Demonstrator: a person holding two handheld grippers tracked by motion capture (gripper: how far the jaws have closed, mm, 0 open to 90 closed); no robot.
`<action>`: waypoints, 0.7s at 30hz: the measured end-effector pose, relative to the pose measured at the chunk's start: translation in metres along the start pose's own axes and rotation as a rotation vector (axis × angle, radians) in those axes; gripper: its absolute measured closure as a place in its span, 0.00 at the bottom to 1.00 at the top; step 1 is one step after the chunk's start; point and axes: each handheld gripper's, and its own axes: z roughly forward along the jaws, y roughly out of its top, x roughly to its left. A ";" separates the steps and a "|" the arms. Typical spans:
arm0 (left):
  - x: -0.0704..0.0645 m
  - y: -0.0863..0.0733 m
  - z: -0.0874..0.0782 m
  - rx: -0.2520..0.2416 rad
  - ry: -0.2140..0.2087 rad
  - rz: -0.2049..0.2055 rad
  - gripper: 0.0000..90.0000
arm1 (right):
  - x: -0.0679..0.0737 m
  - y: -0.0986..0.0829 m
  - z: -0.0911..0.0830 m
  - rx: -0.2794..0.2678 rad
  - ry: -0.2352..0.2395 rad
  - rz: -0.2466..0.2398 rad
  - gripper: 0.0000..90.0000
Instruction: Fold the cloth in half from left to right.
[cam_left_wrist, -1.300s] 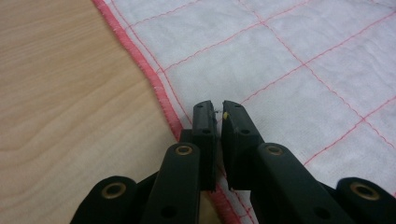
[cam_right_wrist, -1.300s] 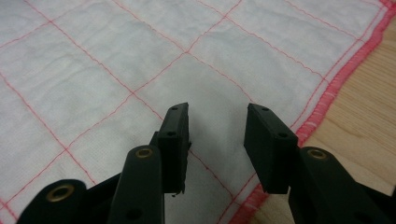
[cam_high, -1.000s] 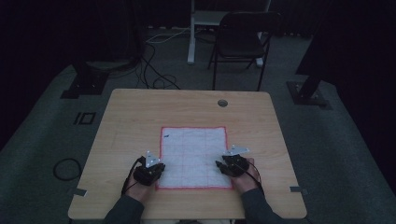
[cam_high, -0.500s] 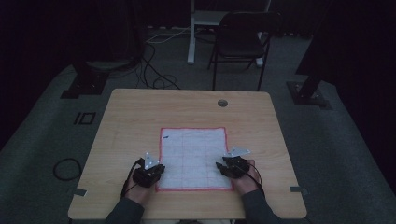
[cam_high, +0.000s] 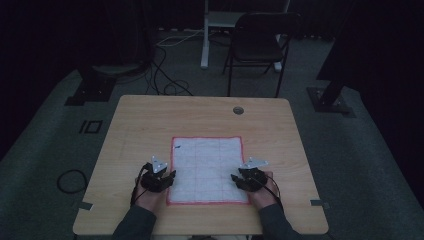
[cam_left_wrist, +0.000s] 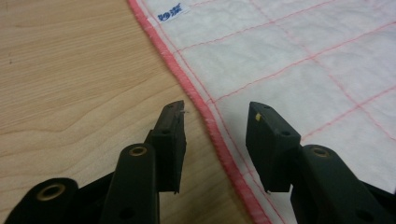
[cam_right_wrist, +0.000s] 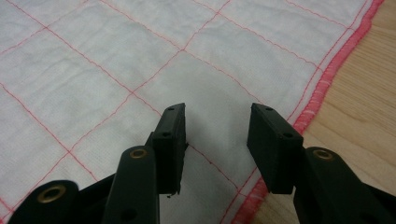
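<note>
White cloth (cam_high: 207, 167) flat on table (cam_high: 140, 125), near edge. Left claw (cam_left_wrist: 215, 116) open, straddling cloth's red left hem; right claw (cam_right_wrist: 217, 116) open over cloth just inside right hem, nothing gripped

cloth label (cam_left_wrist: 169, 12) print unreadable, blurred

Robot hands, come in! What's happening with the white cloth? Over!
Left gripper open, astride the cloth's red hem. Right gripper open, over cloth near its edge. Cloth flat on table. Nothing in the way.
</note>
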 end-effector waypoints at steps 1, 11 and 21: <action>0.000 0.000 0.001 0.003 0.004 0.000 0.64 | 0.000 0.000 0.000 0.000 0.000 0.000 0.63; -0.002 0.000 0.007 -0.006 -0.015 -0.016 0.60 | 0.001 -0.001 -0.001 0.002 0.000 0.006 0.63; -0.004 0.004 0.006 -0.026 -0.017 -0.030 0.61 | 0.002 -0.002 -0.002 0.003 0.003 0.007 0.63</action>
